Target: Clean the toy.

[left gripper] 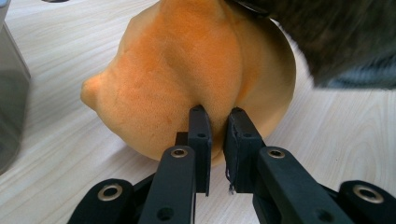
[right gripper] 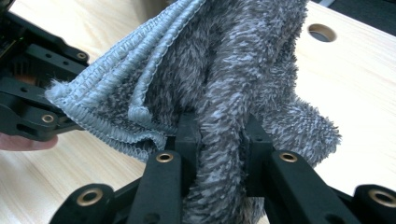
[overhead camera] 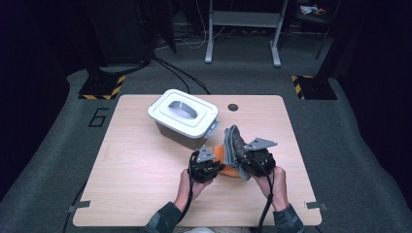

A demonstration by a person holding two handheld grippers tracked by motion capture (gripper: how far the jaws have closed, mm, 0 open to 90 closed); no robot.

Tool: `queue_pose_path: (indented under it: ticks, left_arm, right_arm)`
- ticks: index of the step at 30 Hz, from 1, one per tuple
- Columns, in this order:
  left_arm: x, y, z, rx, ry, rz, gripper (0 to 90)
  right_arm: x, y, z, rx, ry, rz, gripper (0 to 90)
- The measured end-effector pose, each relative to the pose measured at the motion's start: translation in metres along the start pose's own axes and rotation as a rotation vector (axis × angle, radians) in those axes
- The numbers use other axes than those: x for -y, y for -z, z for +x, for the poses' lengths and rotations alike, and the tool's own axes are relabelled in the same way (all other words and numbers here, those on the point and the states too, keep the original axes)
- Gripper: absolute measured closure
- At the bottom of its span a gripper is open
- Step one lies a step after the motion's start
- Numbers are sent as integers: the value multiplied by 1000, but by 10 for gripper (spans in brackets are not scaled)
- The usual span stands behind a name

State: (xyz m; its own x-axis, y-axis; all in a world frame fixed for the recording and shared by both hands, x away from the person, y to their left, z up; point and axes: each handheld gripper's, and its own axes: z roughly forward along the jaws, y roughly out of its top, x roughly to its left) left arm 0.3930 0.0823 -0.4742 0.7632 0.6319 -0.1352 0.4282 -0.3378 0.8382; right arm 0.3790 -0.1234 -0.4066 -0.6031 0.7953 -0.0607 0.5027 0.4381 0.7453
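Observation:
An orange soft object [left gripper: 187, 79] lies on the wooden table [overhead camera: 136, 170] near its front middle. My left gripper [left gripper: 218, 135] is shut on a pinch of the orange soft object [overhead camera: 224, 159] at its near edge. A grey fluffy cloth [right gripper: 243, 79] hangs bunched between the jaws of my right gripper [right gripper: 219, 140], which is shut on it. In the high view the grey cloth [overhead camera: 235, 145] is lifted just above and right of the orange object, with my right gripper [overhead camera: 253, 162] beside my left gripper [overhead camera: 208, 167].
A grey bin with a white lid [overhead camera: 183, 116] stands on the table just behind the grippers. A round cable hole [overhead camera: 233, 107] sits near the table's far edge. The left half of the table [overhead camera: 126, 160] is bare wood.

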Motion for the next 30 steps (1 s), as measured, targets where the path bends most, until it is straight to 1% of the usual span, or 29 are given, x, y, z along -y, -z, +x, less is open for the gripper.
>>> queue_pose_path:
  ticks: [2, 4, 7, 8, 10, 11, 13, 16, 19, 20, 21, 22, 24, 25, 26, 30]
  left_arm:
    - [0, 0, 0, -4, 1, 1, 816]
    - [0, 0, 1, -4, 3, -3, 816]
    - [0, -1, 0, -1, 6, -4, 816]
    - [0, -1, 0, -3, 6, -4, 816]
    - [1, -1, 1, -5, 13, -3, 816]
    - [1, -1, 1, -6, 14, -3, 816]
    - [1, -1, 1, -5, 12, -3, 816]
    - [1, -1, 1, -4, 12, -2, 816]
    - [1, -1, 1, -4, 12, -2, 816]
    - [1, -1, 1, -5, 12, -2, 816]
    - [1, -1, 1, -5, 12, -2, 816]
    - [1, -1, 1, -4, 13, -2, 816]
    - [1, -1, 1, -5, 12, -2, 816]
    - [1, -1, 1, -4, 12, -2, 816]
    - [1, -1, 1, -5, 13, -3, 816]
    - [1, -1, 1, -3, 15, -2, 816]
  right_arm:
    - [0, -7, 1, 17, 28, 19, 730]
    - [1, -8, 0, 15, 22, 14, 730]
    - [4, -7, -4, 26, 5, 21, 730]
    - [5, -7, -6, 26, 13, 21, 730]
    - [8, -6, -8, 56, 2, 42, 730]
    - [10, -7, -11, 63, 2, 48, 730]
    - [14, -7, -17, 61, -24, 53, 729]
    - [21, -8, -25, 68, -45, 59, 729]
    - [25, -8, -29, 80, -77, 68, 729]
    - [27, -8, -31, 79, -76, 73, 729]
    - [28, -9, -32, 92, -84, 78, 728]
    - [30, -9, -34, 86, -79, 81, 729]
    - [33, -11, -38, 96, -86, 82, 728]
    - [35, -12, -39, 101, -104, 79, 729]
    - [37, -12, -41, 99, -104, 85, 728]
    - [45, -17, -47, 109, -150, 104, 729]
